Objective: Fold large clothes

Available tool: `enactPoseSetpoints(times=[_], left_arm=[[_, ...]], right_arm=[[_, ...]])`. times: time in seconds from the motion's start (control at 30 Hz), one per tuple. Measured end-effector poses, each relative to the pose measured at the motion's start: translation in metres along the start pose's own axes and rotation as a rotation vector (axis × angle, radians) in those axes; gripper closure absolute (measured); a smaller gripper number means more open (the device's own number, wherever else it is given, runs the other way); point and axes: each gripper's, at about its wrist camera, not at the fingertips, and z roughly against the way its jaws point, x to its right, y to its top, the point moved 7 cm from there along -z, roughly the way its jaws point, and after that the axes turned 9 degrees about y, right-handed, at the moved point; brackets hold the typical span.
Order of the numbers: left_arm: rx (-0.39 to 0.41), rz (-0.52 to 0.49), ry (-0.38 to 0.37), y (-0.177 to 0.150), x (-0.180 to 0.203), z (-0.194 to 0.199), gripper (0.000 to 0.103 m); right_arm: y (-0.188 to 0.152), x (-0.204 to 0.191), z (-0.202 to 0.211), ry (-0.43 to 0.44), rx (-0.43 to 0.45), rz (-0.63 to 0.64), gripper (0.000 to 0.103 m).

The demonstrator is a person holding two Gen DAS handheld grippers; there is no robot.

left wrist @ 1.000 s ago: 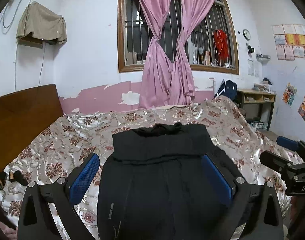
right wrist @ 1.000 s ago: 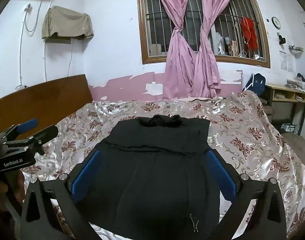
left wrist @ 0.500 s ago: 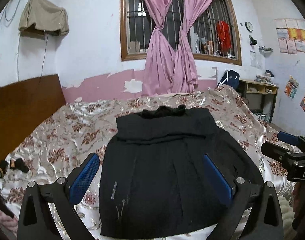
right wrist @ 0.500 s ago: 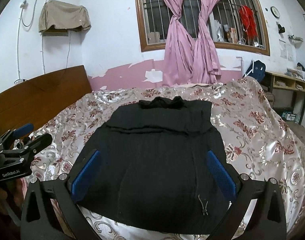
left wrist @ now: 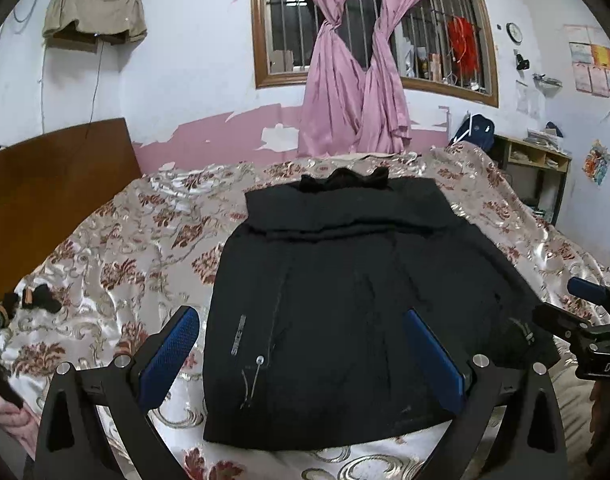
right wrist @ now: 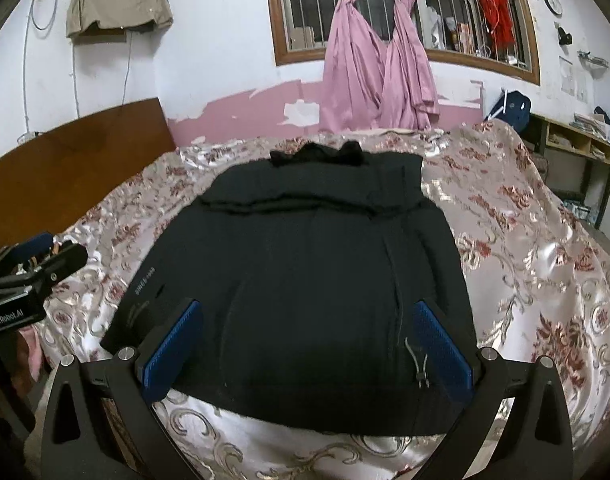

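A large black garment [left wrist: 337,304] lies spread flat on the flowered bedspread [left wrist: 117,248], its upper part folded across and a dark collar at the far end. In the right wrist view the same garment [right wrist: 305,272] fills the middle, with a drawstring toggle [right wrist: 419,364] near its near hem. My left gripper [left wrist: 301,352] hangs open above the near hem, blue pads wide apart, holding nothing. My right gripper [right wrist: 305,348] is also open over the hem, empty. Each gripper shows at the edge of the other's view.
A wooden headboard [left wrist: 53,184] runs along the left of the bed. Pink curtains [left wrist: 357,80] hang at a barred window on the far wall. A wooden shelf desk [left wrist: 533,160] stands at the right. Small dark items [left wrist: 33,300] lie on the bed's left edge.
Both grippers have drawn back and risen from the garment, so its near hem and the bedspread in front of it now show. The garment lies still.
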Motion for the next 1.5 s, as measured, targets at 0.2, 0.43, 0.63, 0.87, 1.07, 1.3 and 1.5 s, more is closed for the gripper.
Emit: enactPoseSetpoints(times=[0.2, 0.43, 0.63, 0.87, 1.07, 1.3, 1.5], left_arm=[[-0.047, 0.011, 0.010, -0.032, -0.007, -0.011, 0.000], [-0.100, 0.000, 0.008, -0.067, -0.007, -0.024, 0.000], [-0.152, 0.011, 0.012, -0.095, -0.002, -0.031, 0.000], [-0.189, -0.015, 0.046, -0.117, 0.001, -0.034, 0.000], [-0.251, -0.049, 0.042, -0.136, 0.010, -0.041, 0.000], [-0.298, -0.074, 0.044, -0.145, 0.015, -0.049, 0.000], [-0.309, -0.036, 0.053, -0.142, 0.009, -0.054, 0.000]], right_arm=[[-0.025, -0.001, -0.010, -0.009, -0.039, -0.014, 0.001], [-0.048, -0.002, -0.024, -0.024, -0.087, -0.004, 0.001], [-0.072, 0.002, -0.028, -0.049, -0.125, -0.012, 0.001], [-0.098, 0.009, -0.033, -0.071, -0.184, -0.017, 0.001], [-0.107, 0.005, -0.041, -0.082, -0.213, -0.001, 0.001], [-0.127, -0.001, -0.067, -0.120, -0.361, 0.036, 0.001], [-0.138, -0.008, -0.081, -0.168, -0.425, 0.086, 0.001]])
